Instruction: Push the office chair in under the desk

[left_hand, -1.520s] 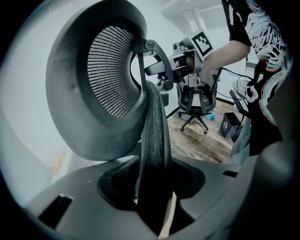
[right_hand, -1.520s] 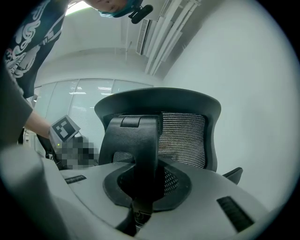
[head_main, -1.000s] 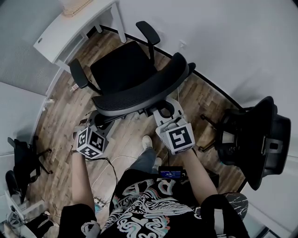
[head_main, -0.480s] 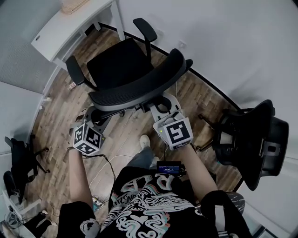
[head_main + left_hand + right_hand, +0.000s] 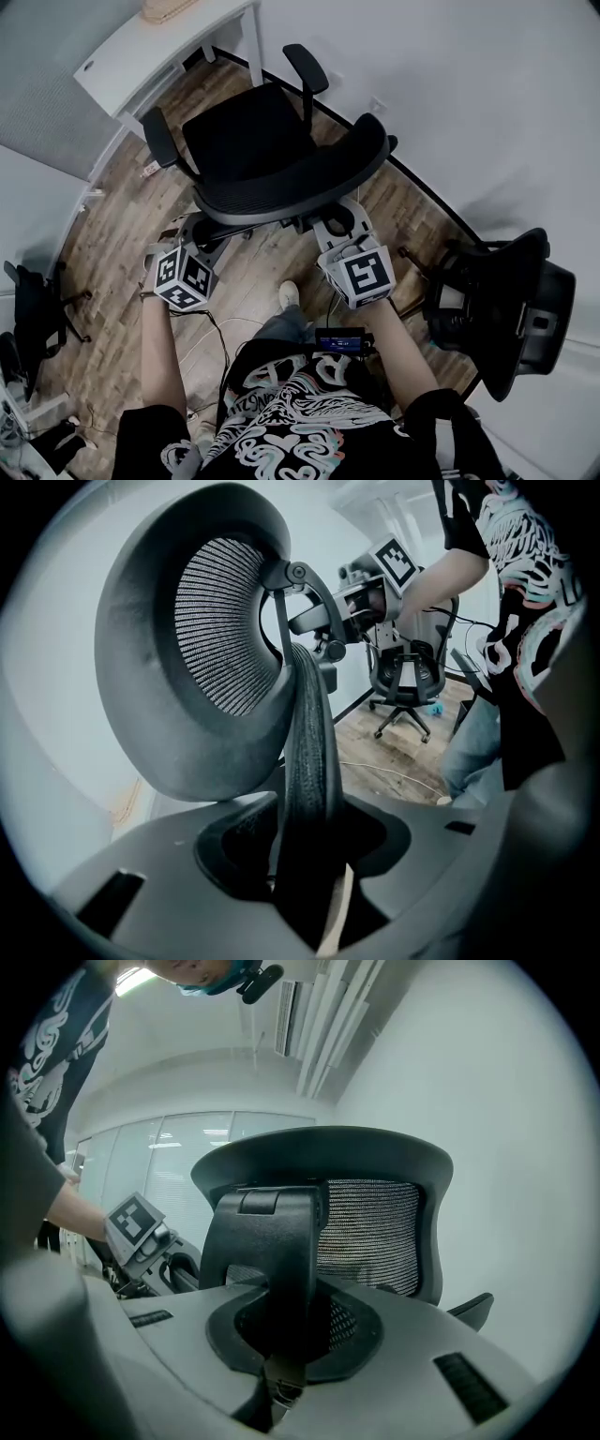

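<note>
The desk is at the top left. The chair stands near it, not under it yet. If the push goes crooked, the armrest could bump the desk. The left claw and right claw each pinch the chair's back, and they might slip off.

Past my left gripper, the office chair shows rough black woven mesh in a matt plastic frame. The gripper's shell looks like smooth matt grey plastic. Below it the floor is wood-grained planking, and the desk beyond is smooth white.
</note>
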`<action>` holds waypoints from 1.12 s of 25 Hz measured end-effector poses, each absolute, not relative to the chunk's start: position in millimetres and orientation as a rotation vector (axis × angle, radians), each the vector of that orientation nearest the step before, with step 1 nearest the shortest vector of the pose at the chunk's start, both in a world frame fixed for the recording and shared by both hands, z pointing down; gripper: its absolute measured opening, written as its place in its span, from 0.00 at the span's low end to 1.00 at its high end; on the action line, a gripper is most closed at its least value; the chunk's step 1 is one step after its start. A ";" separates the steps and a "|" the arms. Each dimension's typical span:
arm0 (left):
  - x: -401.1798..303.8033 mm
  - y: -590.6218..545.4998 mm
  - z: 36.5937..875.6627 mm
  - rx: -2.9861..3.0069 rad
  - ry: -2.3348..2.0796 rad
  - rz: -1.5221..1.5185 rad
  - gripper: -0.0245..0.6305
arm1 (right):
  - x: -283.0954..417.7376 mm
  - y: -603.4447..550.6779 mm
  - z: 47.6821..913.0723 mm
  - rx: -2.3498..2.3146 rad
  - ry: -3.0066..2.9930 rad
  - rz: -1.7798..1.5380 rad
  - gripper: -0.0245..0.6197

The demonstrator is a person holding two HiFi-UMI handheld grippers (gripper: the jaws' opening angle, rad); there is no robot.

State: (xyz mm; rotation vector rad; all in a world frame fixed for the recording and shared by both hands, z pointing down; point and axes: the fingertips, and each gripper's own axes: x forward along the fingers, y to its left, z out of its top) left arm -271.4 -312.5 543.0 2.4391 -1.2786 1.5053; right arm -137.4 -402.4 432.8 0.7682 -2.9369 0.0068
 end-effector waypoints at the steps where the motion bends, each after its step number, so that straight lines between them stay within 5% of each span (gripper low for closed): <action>1: -271.6 -313.6 543.1 2.441 -1.278 1.507 0.34 | -137.7 -403.2 432.8 0.768 -2.937 0.007 0.10; 28: -274.9 -319.4 539.2 2.460 -1.295 1.509 0.34 | -143.0 -409.3 430.2 0.742 -2.940 -0.010 0.10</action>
